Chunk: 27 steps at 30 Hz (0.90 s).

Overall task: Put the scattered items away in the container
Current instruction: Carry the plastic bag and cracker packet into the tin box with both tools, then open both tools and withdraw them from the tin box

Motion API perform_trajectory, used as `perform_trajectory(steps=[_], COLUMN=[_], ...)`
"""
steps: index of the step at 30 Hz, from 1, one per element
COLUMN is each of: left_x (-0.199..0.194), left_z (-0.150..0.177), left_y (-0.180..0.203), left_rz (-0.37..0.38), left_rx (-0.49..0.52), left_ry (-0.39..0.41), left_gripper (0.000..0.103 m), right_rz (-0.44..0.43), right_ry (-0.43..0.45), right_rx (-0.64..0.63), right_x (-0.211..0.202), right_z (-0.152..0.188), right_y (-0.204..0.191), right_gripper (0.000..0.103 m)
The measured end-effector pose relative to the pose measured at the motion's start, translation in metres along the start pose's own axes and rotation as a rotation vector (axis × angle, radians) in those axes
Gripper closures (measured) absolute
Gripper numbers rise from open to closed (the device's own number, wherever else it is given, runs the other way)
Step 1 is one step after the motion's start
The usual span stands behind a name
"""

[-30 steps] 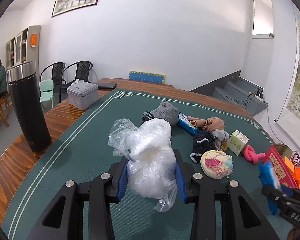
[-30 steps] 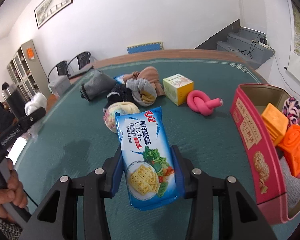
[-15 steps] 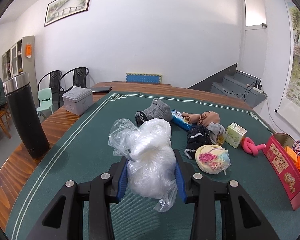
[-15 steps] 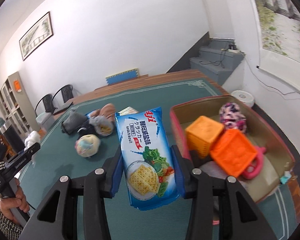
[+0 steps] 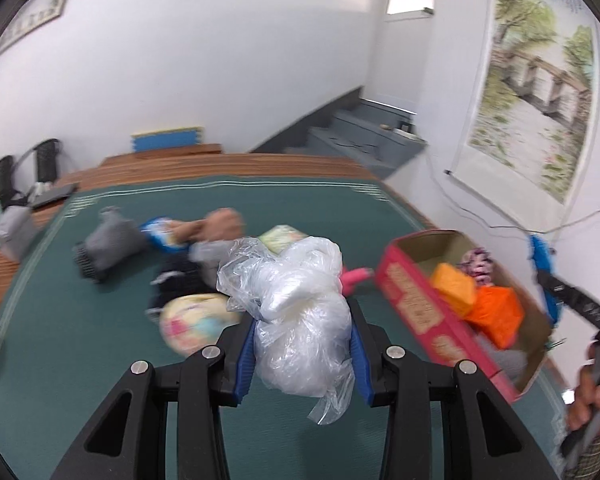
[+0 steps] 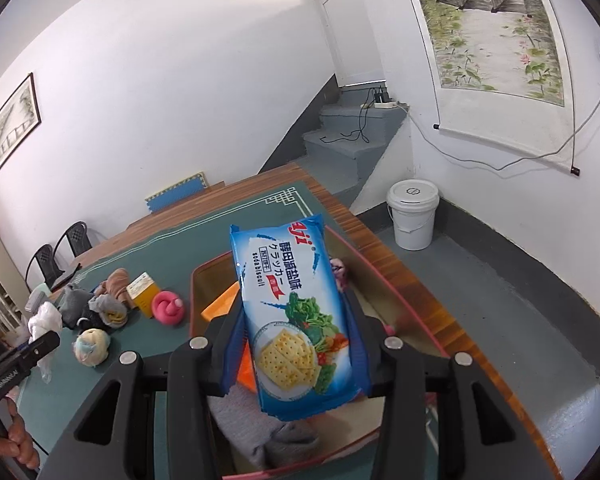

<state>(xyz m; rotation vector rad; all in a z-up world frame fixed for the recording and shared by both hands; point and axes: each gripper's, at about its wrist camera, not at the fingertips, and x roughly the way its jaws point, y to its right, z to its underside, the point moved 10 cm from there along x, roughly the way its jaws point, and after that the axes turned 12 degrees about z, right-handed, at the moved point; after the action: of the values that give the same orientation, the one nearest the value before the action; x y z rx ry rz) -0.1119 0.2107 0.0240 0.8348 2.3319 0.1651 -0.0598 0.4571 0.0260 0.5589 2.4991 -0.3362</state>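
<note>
Two grippers, each loaded: my left gripper [image 5: 303, 350] clamps a crumpled clear plastic bag [image 5: 296, 312] above the green table mat [image 5: 100, 360], the red cardboard box [image 5: 428, 312] just to its right. My right gripper [image 6: 296, 344] grips a blue soda-biscuit packet [image 6: 296, 320] directly over the same box [image 6: 196, 292], where orange blocks [image 5: 476, 304] already sit. Socks [image 6: 108, 300], a pink knot toy [image 6: 168, 307] and a small yellow carton [image 6: 142, 290] lie scattered on the mat.

A blue cracker packet [image 6: 300, 312] is showing green leaves and pale biscuits; the red box [image 5: 424, 304] is holding orange blocks [image 5: 492, 312]; the mat [image 5: 100, 360] is looking dark green
</note>
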Motion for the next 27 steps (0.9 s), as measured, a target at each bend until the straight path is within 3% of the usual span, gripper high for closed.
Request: perform_trajectory(steps=[7, 10, 13, 19, 25, 27], left_x=[0.056, 0.083, 0.103, 0.145, 0.158, 0.154], left_z=[-0.025, -0.035, -0.044, -0.050, -0.046, -0.045], left_y=[0.068, 0.087, 0.100, 0.119, 0.113, 0.106], left_rz=[0.184, 0.244, 0.280, 0.313, 0.312, 0.302], left_rx=[0.054, 0.055, 0.060, 0.078, 0.047, 0.031], left_ry=[-0.068, -0.095, -0.113, -0.158, -0.174, -0.167], left_gripper=[0.061, 0.061, 0.061, 0.061, 0.030, 0.030], right_rz=[0.044, 0.030, 0.032, 0.056, 0.062, 0.060], right_ry=[-0.052, -0.045, -0.004, 0.048, 0.077, 0.077], right_rx=[0.017, 0.043, 0.086, 0.130, 0.115, 0.106], right_x=[0.032, 0.030, 0.019, 0.006, -0.002, -0.002], right_z=[0.011, 0.010, 0.007, 0.000, -0.004, -0.003], right_y=[0.012, 0.017, 0.027, 0.037, 0.035, 0.032], right_gripper=[0.052, 0.046, 0.037, 0.036, 0.035, 0.035])
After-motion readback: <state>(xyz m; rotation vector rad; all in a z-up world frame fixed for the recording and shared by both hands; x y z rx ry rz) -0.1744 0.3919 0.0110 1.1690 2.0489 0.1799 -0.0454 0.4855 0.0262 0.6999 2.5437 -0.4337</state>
